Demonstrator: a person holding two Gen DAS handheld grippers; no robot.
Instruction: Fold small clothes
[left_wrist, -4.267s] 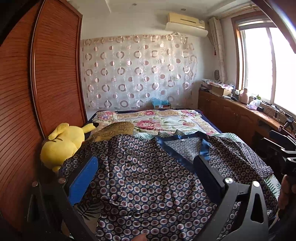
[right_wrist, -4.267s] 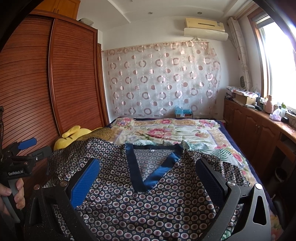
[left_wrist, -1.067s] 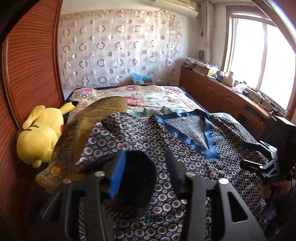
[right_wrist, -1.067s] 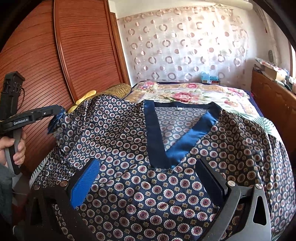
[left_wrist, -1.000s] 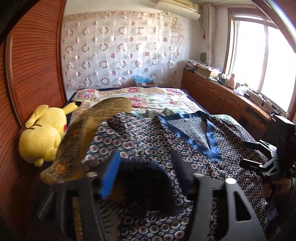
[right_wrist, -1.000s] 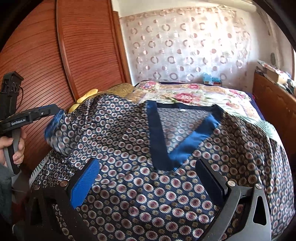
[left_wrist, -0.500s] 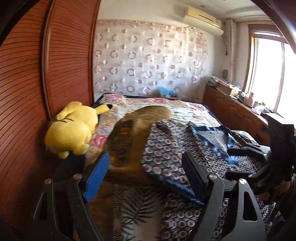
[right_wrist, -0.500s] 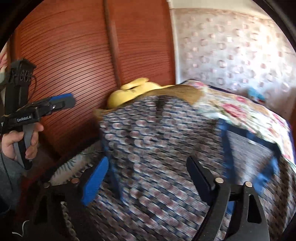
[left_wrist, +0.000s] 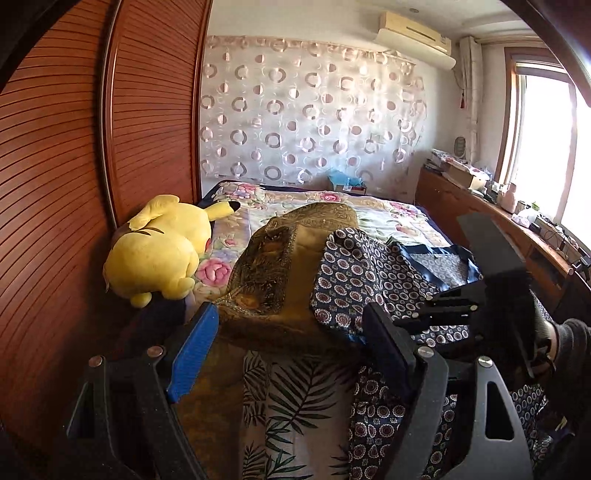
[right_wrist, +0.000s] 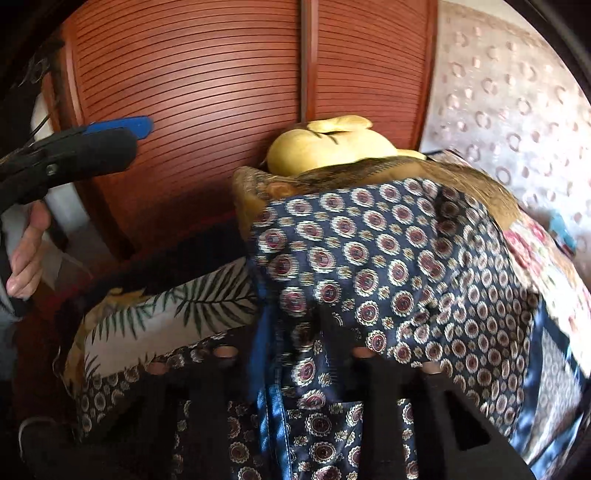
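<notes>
left gripper (left_wrist: 284, 350): my jaws stand wide apart, nothing between the pads; only leaf-print sheet (left_wrist: 295, 398) shows in the gap.
right gripper (right_wrist: 291, 350): my jaws have just been closing; they pinch a fold of the navy shirt (right_wrist: 388, 258) with its glossy blue trim between them.
shirt location: on the near end of the bed (left_wrist: 406, 218), left side folded over toward the middle; the folded edge lies just beside my left gripper's right finger (left_wrist: 384, 347).
edges: the shirt's turned-over corner overlaps the gold brocade cloth (left_wrist: 280, 258).
open room: bare sheet left of the fold; the wardrobe (left_wrist: 74, 184) closes in that side, with the yellow plush (left_wrist: 162, 247) against it.
textures: shirt satiny, medallion print; wardrobe doors ribbed wood; plush soft, rounded.
</notes>
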